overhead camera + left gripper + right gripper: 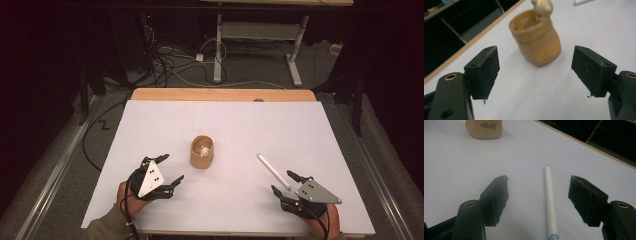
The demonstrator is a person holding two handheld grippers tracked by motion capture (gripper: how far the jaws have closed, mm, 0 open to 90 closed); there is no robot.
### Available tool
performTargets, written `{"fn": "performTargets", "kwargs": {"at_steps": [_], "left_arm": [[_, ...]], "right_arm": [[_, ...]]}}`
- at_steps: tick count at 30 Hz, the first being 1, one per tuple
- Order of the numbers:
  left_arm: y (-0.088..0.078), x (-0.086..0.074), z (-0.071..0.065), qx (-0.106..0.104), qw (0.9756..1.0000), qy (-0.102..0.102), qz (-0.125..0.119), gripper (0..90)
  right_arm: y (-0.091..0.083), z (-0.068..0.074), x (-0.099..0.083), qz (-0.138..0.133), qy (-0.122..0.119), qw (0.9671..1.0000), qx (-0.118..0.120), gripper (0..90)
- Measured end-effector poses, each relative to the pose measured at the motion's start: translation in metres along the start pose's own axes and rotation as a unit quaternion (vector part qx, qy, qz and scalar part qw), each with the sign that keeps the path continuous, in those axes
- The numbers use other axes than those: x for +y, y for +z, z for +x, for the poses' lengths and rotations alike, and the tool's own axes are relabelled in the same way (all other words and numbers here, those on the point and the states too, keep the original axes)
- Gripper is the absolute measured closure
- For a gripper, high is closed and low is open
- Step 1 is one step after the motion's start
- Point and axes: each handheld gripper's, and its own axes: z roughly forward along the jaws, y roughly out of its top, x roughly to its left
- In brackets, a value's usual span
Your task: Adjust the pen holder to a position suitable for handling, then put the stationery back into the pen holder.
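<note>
I have both tongs low over the white counter (pixel 150 125). My left tongs (pixel 170 170) stand wide apart with nothing between the pads; in the left gripper view the tan cup (pixel 536 41) sits upright just ahead of the gap, untouched, with a small pale lump (pixel 542 8) at its rim. In the high view the cup (pixel 202 152) is near the middle of the counter, to the right of those tongs. My right tongs (pixel 286 184) are also open. The white pen (pixel 550 200) lies flat on the counter between their 2 pads, touching neither, its far end pointing away toward the cup (pixel 484 128).
</note>
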Motion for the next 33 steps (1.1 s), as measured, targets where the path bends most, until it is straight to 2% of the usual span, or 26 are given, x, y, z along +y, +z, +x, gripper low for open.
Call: {"fn": "performTargets", "kwargs": {"at_steps": [5, 9, 14, 20, 22, 24, 28, 30, 31, 33], "left_arm": [[-0.001, -0.017, -0.002, -0.012, 0.9996, -0.017, 0.019, 21.7], [-0.005, -0.025, -0.005, -0.020, 0.9990, -0.022, 0.032, 21.7], [-0.006, -0.029, -0.003, -0.027, 0.9984, -0.034, 0.036, 21.6], [-0.005, -0.031, -0.001, -0.030, 0.9981, -0.035, 0.041, 21.6], [-0.005, -0.032, 0.001, -0.028, 0.9980, -0.040, 0.040, 21.6], [-0.005, -0.033, 0.002, -0.028, 0.9979, -0.045, 0.038, 21.6], [-0.004, -0.032, 0.000, -0.031, 0.9977, -0.043, 0.042, 21.7], [-0.003, -0.032, 0.000, -0.032, 0.9976, -0.045, 0.042, 21.6], [-0.002, -0.032, 0.000, -0.036, 0.9973, -0.050, 0.041, 21.6], [-0.001, -0.030, 0.000, -0.038, 0.9974, -0.046, 0.042, 21.6]], "right_arm": [[0.002, 0.000, -0.001, 0.006, -0.001, 1.0000, 0.000, 32.8], [0.002, 0.002, 0.000, 0.006, -0.007, 1.0000, 0.000, 33.0], [0.002, 0.001, -0.001, 0.009, -0.009, 0.9999, 0.006, 33.7], [0.001, 0.001, 0.000, 0.014, -0.007, 0.9997, 0.020, 36.8], [0.003, 0.001, 0.000, 0.025, -0.007, 0.9990, 0.037, 37.0], [0.004, 0.001, 0.002, 0.040, -0.006, 0.9985, 0.037, 36.7], [0.005, -0.005, 0.008, 0.053, 0.013, 0.9973, 0.050, 37.0], [0.007, -0.010, 0.011, 0.067, 0.025, 0.9949, 0.071, 36.9], [0.009, -0.012, 0.013, 0.076, 0.036, 0.9934, 0.078, 37.0], [0.014, -0.019, 0.017, 0.096, 0.041, 0.9911, 0.083, 39.3]]}}
